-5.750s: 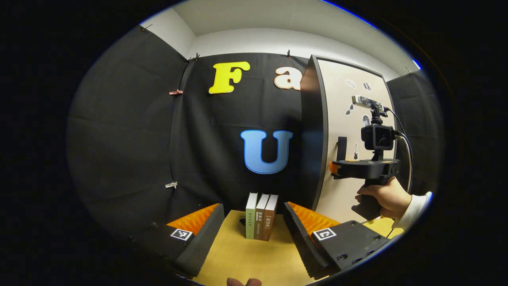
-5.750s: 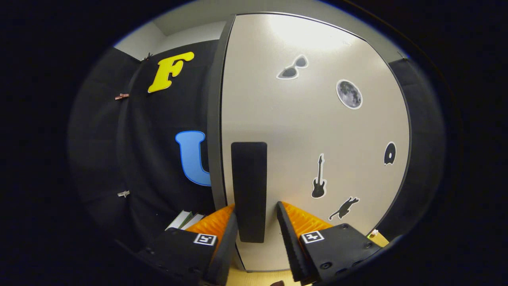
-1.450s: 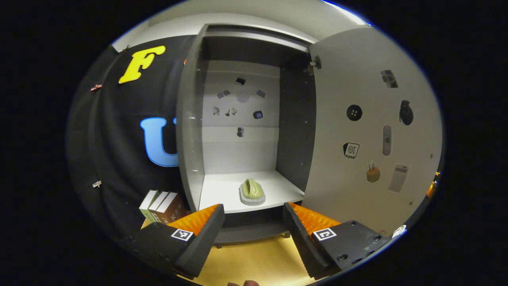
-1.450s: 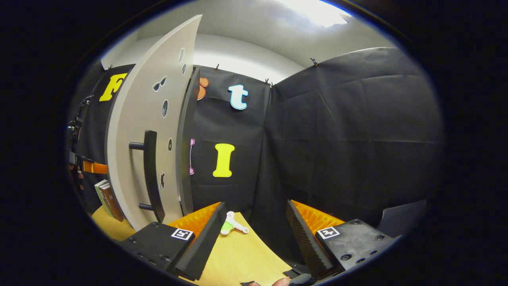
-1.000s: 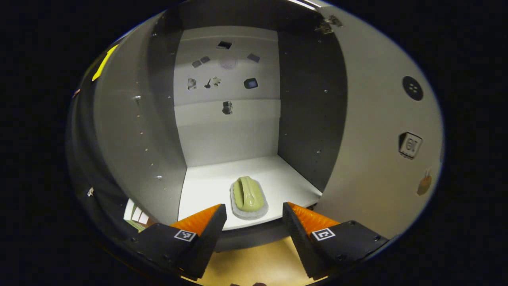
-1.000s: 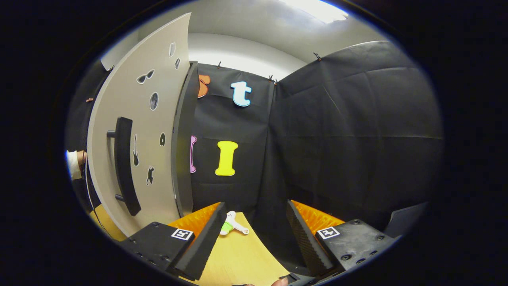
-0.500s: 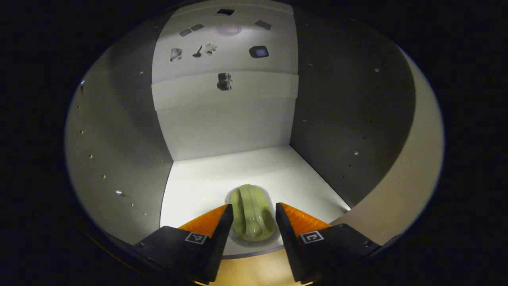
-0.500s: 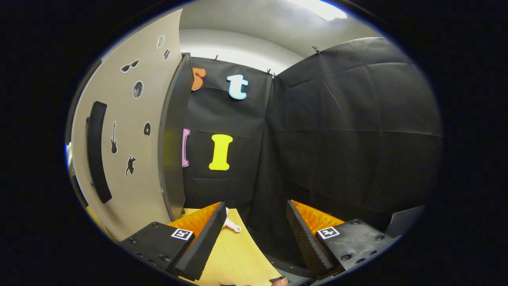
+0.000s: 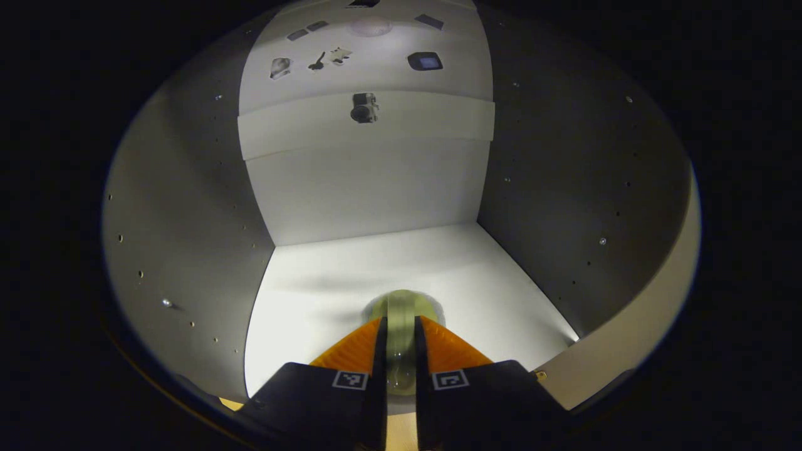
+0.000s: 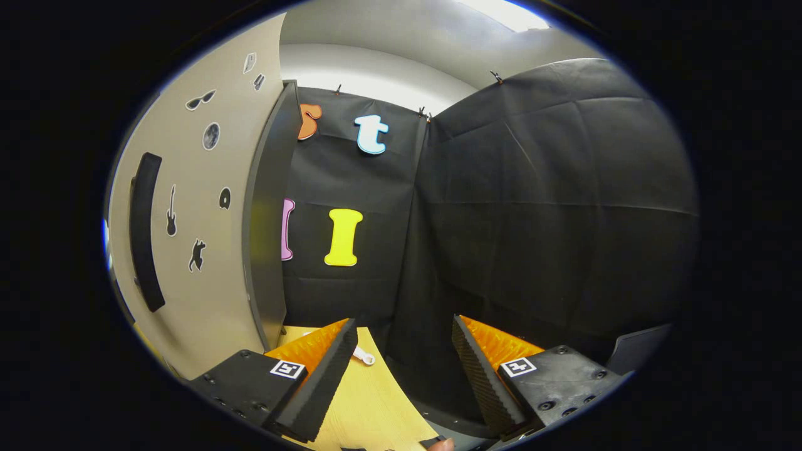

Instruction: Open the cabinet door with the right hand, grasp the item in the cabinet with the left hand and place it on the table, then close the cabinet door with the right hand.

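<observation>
In the left gripper view I look into the open cabinet. A pale green brush [image 9: 401,313] with a raised handle lies near the front of the white shelf [image 9: 326,294]. My left gripper [image 9: 399,369] is shut on its handle, one finger pressing each side. In the right gripper view the cabinet door [image 10: 207,250] stands swung open at the left, its dark vertical handle [image 10: 143,232] facing me. My right gripper [image 10: 401,369] is open and holds nothing, away from the door, over the wooden table [image 10: 369,401].
The cabinet's grey side walls [image 9: 188,219] close in on both sides of the left gripper. A small white tool [image 10: 364,357] lies on the table beside the right gripper's left finger. Black cloth wall [image 10: 532,219] stands behind the table.
The left gripper pushed further into the cabinet and closed on the green brush's handle. The right gripper turned slightly; the door slid left in its view.
</observation>
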Action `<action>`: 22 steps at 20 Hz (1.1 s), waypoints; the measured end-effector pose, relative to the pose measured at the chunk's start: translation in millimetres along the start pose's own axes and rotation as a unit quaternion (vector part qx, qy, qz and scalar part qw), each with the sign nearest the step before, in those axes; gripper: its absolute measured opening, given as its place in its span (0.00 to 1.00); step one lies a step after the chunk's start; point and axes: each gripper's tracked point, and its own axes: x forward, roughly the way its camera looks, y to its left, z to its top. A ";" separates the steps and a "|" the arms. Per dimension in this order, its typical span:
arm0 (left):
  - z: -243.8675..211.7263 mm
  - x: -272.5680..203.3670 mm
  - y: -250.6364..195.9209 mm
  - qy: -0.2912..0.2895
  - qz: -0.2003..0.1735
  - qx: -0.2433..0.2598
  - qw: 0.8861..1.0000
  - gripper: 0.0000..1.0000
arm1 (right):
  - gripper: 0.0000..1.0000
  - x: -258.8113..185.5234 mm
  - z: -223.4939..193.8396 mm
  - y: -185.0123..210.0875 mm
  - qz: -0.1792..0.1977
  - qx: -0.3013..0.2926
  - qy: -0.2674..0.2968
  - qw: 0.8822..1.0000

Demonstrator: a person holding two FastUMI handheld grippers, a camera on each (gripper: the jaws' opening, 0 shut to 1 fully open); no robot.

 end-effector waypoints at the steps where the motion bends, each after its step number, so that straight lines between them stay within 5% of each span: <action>1: 0.5 -5.2 -0.9 -0.004 -0.003 -0.005 1.000 0.22 | 0.97 -1.7 0.3 0.8 0.001 0.001 0.000 1.000; 11: -18.3 -109.4 1.2 -0.053 -0.029 0.001 0.998 0.19 | 0.97 -32.1 16.8 44.2 0.031 0.014 -0.012 0.999; 22: -120.6 -198.2 16.3 -0.094 -0.017 -0.007 0.995 0.20 | 0.97 -58.0 34.0 91.9 0.050 0.001 -0.024 0.998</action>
